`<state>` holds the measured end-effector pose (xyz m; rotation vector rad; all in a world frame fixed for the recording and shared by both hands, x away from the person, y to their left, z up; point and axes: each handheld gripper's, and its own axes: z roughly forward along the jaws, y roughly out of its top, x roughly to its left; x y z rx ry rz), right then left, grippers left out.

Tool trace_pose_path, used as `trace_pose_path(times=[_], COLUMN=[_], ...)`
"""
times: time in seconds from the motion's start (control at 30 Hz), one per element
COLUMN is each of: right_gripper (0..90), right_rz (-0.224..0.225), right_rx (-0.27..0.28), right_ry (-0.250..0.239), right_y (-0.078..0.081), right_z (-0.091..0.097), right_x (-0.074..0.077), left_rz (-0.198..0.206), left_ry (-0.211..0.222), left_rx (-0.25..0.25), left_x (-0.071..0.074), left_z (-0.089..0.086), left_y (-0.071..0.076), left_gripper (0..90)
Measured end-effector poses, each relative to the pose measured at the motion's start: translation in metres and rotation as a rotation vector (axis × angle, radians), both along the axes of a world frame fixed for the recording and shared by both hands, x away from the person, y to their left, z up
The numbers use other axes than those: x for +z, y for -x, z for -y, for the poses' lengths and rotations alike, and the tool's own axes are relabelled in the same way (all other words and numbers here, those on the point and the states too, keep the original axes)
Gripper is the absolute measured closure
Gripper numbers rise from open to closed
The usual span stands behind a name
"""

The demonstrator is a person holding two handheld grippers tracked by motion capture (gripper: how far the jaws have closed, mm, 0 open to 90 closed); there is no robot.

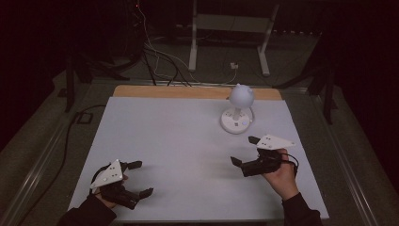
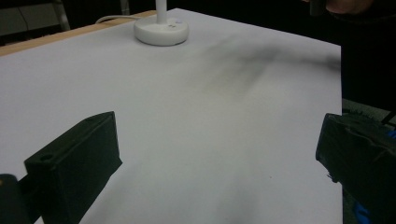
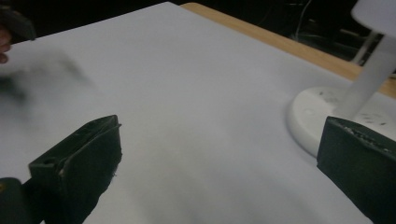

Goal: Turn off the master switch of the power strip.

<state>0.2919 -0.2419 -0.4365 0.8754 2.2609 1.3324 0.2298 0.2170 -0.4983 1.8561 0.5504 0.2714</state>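
A small white desk lamp (image 1: 237, 109) with a round base and a globe-shaped head stands on the white table top (image 1: 179, 141), right of centre toward the back. Its base (image 2: 161, 31) lies far ahead in the left gripper view, and its base (image 3: 317, 119) sits just beside the right jaw in the right gripper view. My left gripper (image 1: 140, 178) rests near the front left corner, open, nothing between its jaws. My right gripper (image 1: 244, 150) hovers just in front of the lamp, open and empty, jaws pointing left.
A wooden strip (image 1: 188, 92) edges the table's far side. Beyond it the floor holds cables (image 1: 160, 56) and a white stand's legs (image 1: 226, 42). A black cord (image 1: 70, 127) runs along the left of the table.
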Motion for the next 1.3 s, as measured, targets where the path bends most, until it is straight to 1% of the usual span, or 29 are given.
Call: trace_pose_path(times=[0.03, 0.07, 0.17, 0.27, 0.3, 0.4, 0.43, 0.5, 0.53, 0.63, 0.7, 0.87, 0.9, 0.93, 0.97, 1.1, 1.13, 1.2, 1.3], right_gripper=[0.0, 0.0, 0.0, 0.0, 0.0, 0.0, 0.7, 0.7, 0.7, 0.7, 0.7, 0.7, 0.7, 0.7, 0.7, 0.7, 0.7, 0.7, 0.7], right_rz=[0.003, 0.003, 0.007, 0.008, 0.01, 0.011, 0.012, 0.012, 0.012, 0.013, 0.011, 0.011, 0.01, 0.01, 0.007, 0.003, 0.003, -0.004, -0.006], right_rx=[-0.01, -0.01, -0.024, -0.039, -0.049, -0.058, -0.071, -0.074, -0.081, -0.091, -0.104, -0.125, -0.137, -0.137, -0.148, -0.173, -0.173, -0.194, -0.207], right_ry=[-0.006, -0.006, -0.008, -0.025, -0.025, -0.026, -0.025, -0.025, -0.028, -0.029, -0.027, -0.033, -0.027, -0.027, -0.023, -0.019, -0.019, -0.022, -0.032], right_y=[-0.004, -0.004, -0.009, -0.014, -0.017, -0.021, -0.024, -0.026, -0.03, -0.034, -0.04, -0.047, -0.051, -0.051, -0.055, -0.064, -0.064, -0.071, -0.076], right_z=[0.001, 0.001, 0.004, 0.007, 0.008, 0.01, 0.011, 0.012, 0.013, 0.014, 0.016, 0.018, 0.019, 0.019, 0.02, 0.023, 0.023, 0.026, 0.028], right_x=[0.002, 0.002, 0.004, 0.006, 0.007, 0.008, 0.009, 0.01, 0.011, 0.012, 0.012, 0.012, 0.012, 0.012, 0.012, 0.011, 0.011, 0.011, 0.01], left_rz=[0.003, 0.005, 0.003, 0.003, 0.003, 0.001, 0.002, 0.004, 0.004, 0.003, 0.004, 0.006, 0.006, 0.006, 0.004, 0.004, 0.003, 0.005, 0.004], left_ry=[-0.004, -0.005, 0.0, -0.003, -0.004, -0.003, -0.005, -0.004, -0.003, -0.002, -0.002, -0.001, 0.0, 0.0, 0.002, 0.002, 0.002, -0.001, 0.002], left_rx=[0.0, -0.001, 0.001, 0.0, -0.001, -0.001, -0.002, -0.001, -0.001, 0.0, 0.0, 0.0, 0.001, 0.001, 0.001, 0.001, 0.001, 0.006, 0.009], left_x=[0.0, 0.0, 0.0, 0.0, 0.0, 0.0, 0.0, 0.0, 0.0, 0.0, 0.0, 0.0, 0.0, 0.0, 0.0, 0.0, 0.0, 0.0, 0.001], left_z=[0.0, 0.0, 0.0, 0.0, 0.0, 0.0, 0.0, 0.0, 0.0, 0.0, 0.0, 0.0, 0.0, 0.0, -0.001, -0.001, 0.0, 0.0, -0.001], left_y=[0.0, 0.0, 0.0, 0.0, 0.0, 0.0, 0.0, 0.0, 0.0, 0.0, 0.0, 0.0, 0.0, 0.0, 0.0, 0.0, 0.0, 0.0, 0.0], left_gripper=[0.3, 0.3, 0.3, 0.3, 0.3, 0.3, 0.3, 0.3, 0.3, 0.3, 0.3, 0.3, 0.3, 0.3, 0.3, 0.3, 0.3, 0.3, 0.3])
